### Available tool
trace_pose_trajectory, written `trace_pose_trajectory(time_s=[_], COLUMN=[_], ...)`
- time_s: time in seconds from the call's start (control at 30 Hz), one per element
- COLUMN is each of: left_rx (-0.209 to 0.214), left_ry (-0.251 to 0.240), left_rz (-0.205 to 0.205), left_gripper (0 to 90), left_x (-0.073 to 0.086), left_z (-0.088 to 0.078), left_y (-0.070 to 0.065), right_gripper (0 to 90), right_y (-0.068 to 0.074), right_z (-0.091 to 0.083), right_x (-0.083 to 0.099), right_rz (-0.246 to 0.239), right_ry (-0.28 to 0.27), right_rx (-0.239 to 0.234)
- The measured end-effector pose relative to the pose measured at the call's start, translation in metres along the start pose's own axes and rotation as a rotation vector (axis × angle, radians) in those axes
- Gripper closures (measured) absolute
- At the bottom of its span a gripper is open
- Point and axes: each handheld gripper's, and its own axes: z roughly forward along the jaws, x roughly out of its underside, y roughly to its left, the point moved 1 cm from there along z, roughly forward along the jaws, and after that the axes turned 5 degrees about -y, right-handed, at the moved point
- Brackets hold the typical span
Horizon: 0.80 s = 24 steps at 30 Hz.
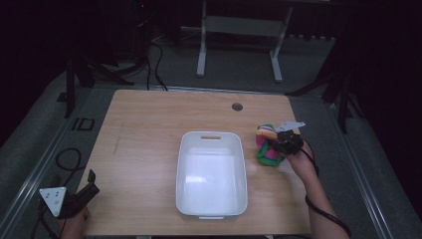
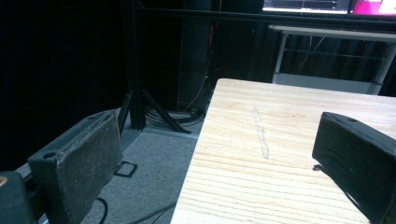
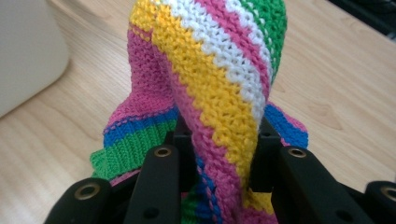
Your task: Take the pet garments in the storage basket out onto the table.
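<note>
1. At the right side of the wooden table [image 1: 149,124], a person's right hand [image 1: 304,162] reaches forward from the lower edge of the high view, the forearm angled up and slightly left, a black cable trailing along it.
2. The right gripper [image 1: 275,144] points left toward the middle of the table, its grey three-cornered plate tilted above it. In the right gripper view its two black jaws are drawn in against a fold of the knitted cloth [image 3: 210,93], pinching it between them.
3. The knitted cloth [image 1: 267,144] sits bunched on the table just to the right of the white bin [image 1: 211,174], near its far right corner but not touching it.
4. Up close, the cloth is a coarse crochet in diagonal stripes of yellow, white, pink and green, with blue and green bands lower down; it rises in a peak above the jaws.
5. The left gripper [image 1: 82,194] rests low at the table's near left corner, aimed forward and right, the left hand [image 1: 74,224] partly visible behind it.
6. In the left gripper view, its jaws stand wide apart with nothing between them, one over the floor beyond the table edge, the other over bare wood.
7. The white bin stands upright at the table's centre, its inside bare.
</note>
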Motion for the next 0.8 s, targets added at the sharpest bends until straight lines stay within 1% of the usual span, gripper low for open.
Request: trace_pose_trajectory(time_s=[0.07, 0.17, 0.23, 0.27, 0.3, 0.33, 0.37, 0.47, 0.5, 0.53, 0.6, 0.67, 0.7, 0.73, 0.77, 0.8], left_rx=[-0.001, -0.001, 0.001, 0.001, 0.001, 0.001, 0.001, 0.000, 0.001, 0.001, 0.001, 0.000, 0.000, 0.000, 0.000, 0.000], left_ry=[0.000, 0.000, 0.000, 0.000, 0.000, -0.001, 0.000, -0.001, 0.000, 0.000, 0.000, 0.000, 0.000, 0.000, 0.001, 0.001], left_rz=[0.000, 0.001, 0.001, 0.001, 0.001, 0.001, 0.002, 0.003, 0.003, 0.002, 0.002, 0.003, 0.003, 0.003, 0.002, 0.002], left_gripper=[1.9, 1.9, 1.9, 1.8, 1.9, 1.9, 1.8, 1.9, 1.9, 1.9, 1.9, 1.9, 1.9, 1.8, 1.9, 1.8], left_x=[0.000, 0.000, 0.000, 0.000, 0.000, 0.000, 0.000, 0.000, 0.000, 0.000, 0.000, 0.000, 0.000, 0.000, 0.000, 0.000], left_z=[0.000, 0.000, 0.000, 0.000, 0.000, 0.000, 0.000, 0.000, 0.000, 0.000, 0.000, 0.000, 0.000, 0.000, 0.000, 0.000], left_y=[0.000, 0.000, 0.000, 0.000, 0.000, 0.000, 0.000, 0.000, 0.000, 0.000, 0.000, 0.000, 0.000, 0.000, 0.000, 0.000], right_gripper=[70.6, 70.5, 70.4, 70.4, 70.2, 70.2, 69.8, 68.9, 68.1, 67.4, 63.4, 58.6, 54.3, 54.3, 48.9, 46.6], right_y=[0.000, -0.001, 0.001, 0.001, 0.002, 0.002, 0.004, 0.005, 0.006, 0.006, 0.007, 0.007, 0.007, 0.007, 0.007, 0.007], right_z=[0.007, 0.017, 0.024, 0.024, 0.030, 0.030, 0.036, 0.043, 0.045, 0.045, 0.045, 0.045, 0.044, 0.044, 0.043, 0.042], right_x=[0.002, 0.006, 0.010, 0.010, 0.013, 0.013, 0.017, 0.023, 0.025, 0.025, 0.024, 0.023, 0.022, 0.022, 0.021, 0.021], right_rz=[0.009, 0.019, 0.014, 0.014, 0.027, 0.027, 0.036, 0.040, 0.065, 0.066, 0.063, 0.082, 0.087, 0.087, 0.089, 0.087], right_ry=[0.003, 0.023, 0.044, 0.044, 0.047, 0.047, 0.062, 0.079, 0.058, 0.059, 0.063, 0.067, 0.070, 0.070, 0.083, 0.087], right_rx=[0.009, 0.010, 0.017, 0.017, 0.017, 0.017, 0.023, 0.018, 0.026, 0.028, 0.030, 0.021, 0.015, 0.015, -0.010, -0.013])
